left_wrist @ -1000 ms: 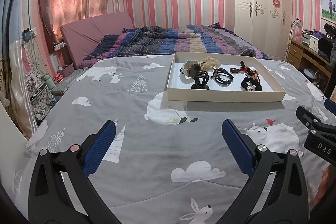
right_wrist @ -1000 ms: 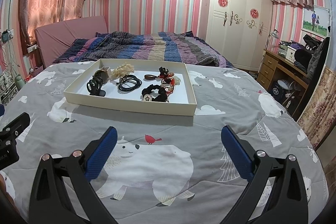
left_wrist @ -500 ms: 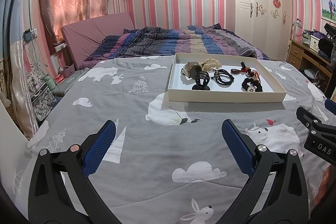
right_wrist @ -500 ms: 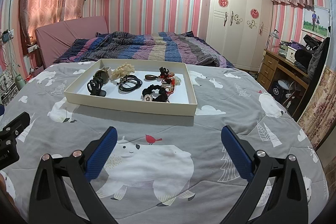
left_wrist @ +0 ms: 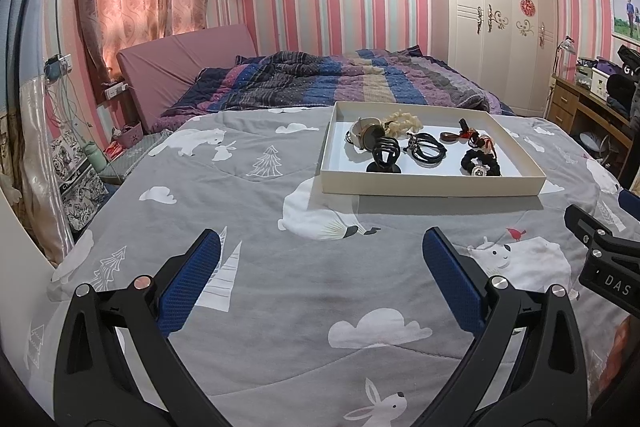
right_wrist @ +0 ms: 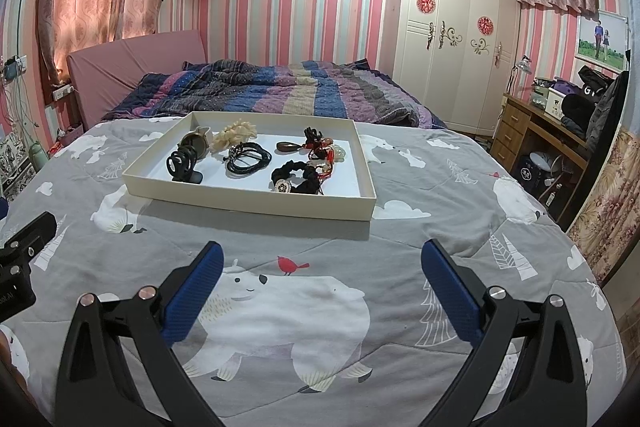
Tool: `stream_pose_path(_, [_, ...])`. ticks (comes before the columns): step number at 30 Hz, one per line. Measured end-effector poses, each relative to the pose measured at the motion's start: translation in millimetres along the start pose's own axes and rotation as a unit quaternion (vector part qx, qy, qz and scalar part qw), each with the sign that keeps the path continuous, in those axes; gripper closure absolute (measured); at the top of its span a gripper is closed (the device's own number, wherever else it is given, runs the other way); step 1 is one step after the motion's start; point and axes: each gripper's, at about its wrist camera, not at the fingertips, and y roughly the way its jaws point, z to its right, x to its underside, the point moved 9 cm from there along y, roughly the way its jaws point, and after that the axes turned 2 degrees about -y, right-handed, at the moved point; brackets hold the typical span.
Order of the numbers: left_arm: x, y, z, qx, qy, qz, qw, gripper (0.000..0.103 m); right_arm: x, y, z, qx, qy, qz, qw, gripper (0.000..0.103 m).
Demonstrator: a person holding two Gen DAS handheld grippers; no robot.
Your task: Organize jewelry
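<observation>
**Jewelry tray on the bed, both tongs wide and empty**

We see a grey quilt [right_wrist: 420, 187] with bears and clouds covering the bed, and on it a shallow cream tray [right_wrist: 248, 203] well ahead of us. Inside the tray, from larger to smaller: a black scrunchie [right_wrist: 298, 175] with a round charm at the near right, a coil of black cord bracelets [right_wrist: 248, 157] in the middle, a black claw clip [right_wrist: 183, 165] standing at the near left, a cream hair clip [right_wrist: 236, 131] at the back, a brown pendant [right_wrist: 287, 146]. Our left gripper [left_wrist: 320, 279] hovers above the quilt with jaws spread wide, nothing between them. Our right gripper [right_wrist: 322, 279] is likewise spread wide and empty, short of the tray
</observation>
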Motion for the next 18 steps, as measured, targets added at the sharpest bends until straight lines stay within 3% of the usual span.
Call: stream_pose_path(18, [1.6,3.9,-3.0,-0.008,-0.002,-0.008,0.9999,0.003,0.1,0.4,-0.2,-0.001,0.000,-0.001,1.000,0.004])
